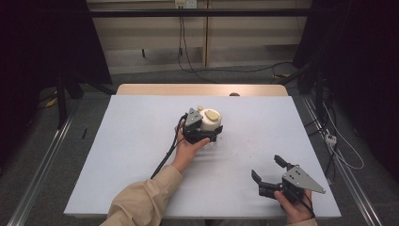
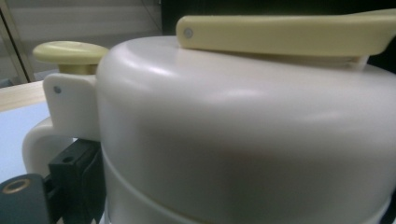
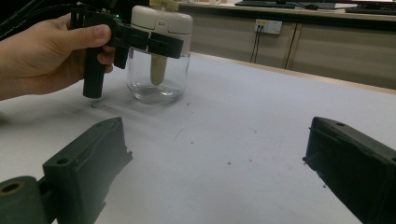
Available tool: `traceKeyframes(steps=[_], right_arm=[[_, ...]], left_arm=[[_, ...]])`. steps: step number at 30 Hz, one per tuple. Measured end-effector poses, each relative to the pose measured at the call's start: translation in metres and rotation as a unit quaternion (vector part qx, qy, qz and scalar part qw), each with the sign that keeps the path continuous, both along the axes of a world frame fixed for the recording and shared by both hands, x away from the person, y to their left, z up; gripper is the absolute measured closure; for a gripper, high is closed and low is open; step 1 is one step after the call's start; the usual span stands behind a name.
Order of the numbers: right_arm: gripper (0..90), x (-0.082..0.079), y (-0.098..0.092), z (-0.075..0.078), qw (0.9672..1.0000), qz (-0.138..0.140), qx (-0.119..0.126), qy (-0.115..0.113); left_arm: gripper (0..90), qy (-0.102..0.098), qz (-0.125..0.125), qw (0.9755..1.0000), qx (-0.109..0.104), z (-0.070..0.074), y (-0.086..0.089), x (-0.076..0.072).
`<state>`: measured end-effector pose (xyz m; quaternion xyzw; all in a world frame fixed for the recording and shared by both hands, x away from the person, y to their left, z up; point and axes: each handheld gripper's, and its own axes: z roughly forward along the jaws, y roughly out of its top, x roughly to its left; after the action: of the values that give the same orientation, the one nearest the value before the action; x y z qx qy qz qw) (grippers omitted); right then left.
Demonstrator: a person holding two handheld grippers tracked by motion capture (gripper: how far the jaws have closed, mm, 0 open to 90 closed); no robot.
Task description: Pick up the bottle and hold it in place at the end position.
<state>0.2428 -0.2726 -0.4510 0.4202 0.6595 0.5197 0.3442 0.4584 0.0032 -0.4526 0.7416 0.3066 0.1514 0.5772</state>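
Note:
A jar stands at the middle of the table, with a clear glass body point(image 3: 158, 79) and a cream-white top point(image 1: 208, 121) that carries a pale yellow lid flap point(image 1: 212, 114). My left gripper point(image 1: 203, 135) is shut on that white top, one jaw on each side point(image 3: 154, 41). Up close, the white top point(image 2: 243, 135) has the yellow flap point(image 2: 285, 33) above it, a yellow knob point(image 2: 70, 52) beside it, and a black finger point(image 2: 70, 179) against its handle side. My right gripper point(image 1: 267, 168) stands open near the front right, with bare table between its jaws point(image 3: 215, 158).
A pale blue mat point(image 1: 136, 150) covers the table, and a wooden edge point(image 1: 202, 89) shows at the back. Small dark specks point(image 3: 229, 163) lie on the mat. The left gripper's cable point(image 1: 164, 157) trails beside the forearm. Loose cables point(image 1: 226, 70) lie on the floor behind.

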Motion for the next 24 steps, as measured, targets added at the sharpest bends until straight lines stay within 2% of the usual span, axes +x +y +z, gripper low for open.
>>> traceKeyframes(steps=[2,6,7,24], right_arm=[[4.5,0.0,0.0004,0.0001,1.0,0.0,-0.002,0.0],[4.5,0.0001,0.0015,0.0001,1.0,0.001,-0.002,0.0],[4.5,0.0002,0.0018,0.0,1.0,0.002,-0.003,0.0],[4.5,0.0022,0.0062,-0.0013,0.9999,0.005,-0.009,0.004]], left_arm=[[6.3,-0.007,-0.005,0.9999,0.009,-0.0001,0.0007,-0.0009],[6.1,-0.002,-0.009,0.9998,0.02,0.0009,0.0026,-0.0027],[6.1,0.001,-0.007,0.9999,0.014,0.0001,0.0027,-0.0035],[5.7,-0.002,-0.019,0.9997,0.016,-0.0028,0.0097,-0.0066]])
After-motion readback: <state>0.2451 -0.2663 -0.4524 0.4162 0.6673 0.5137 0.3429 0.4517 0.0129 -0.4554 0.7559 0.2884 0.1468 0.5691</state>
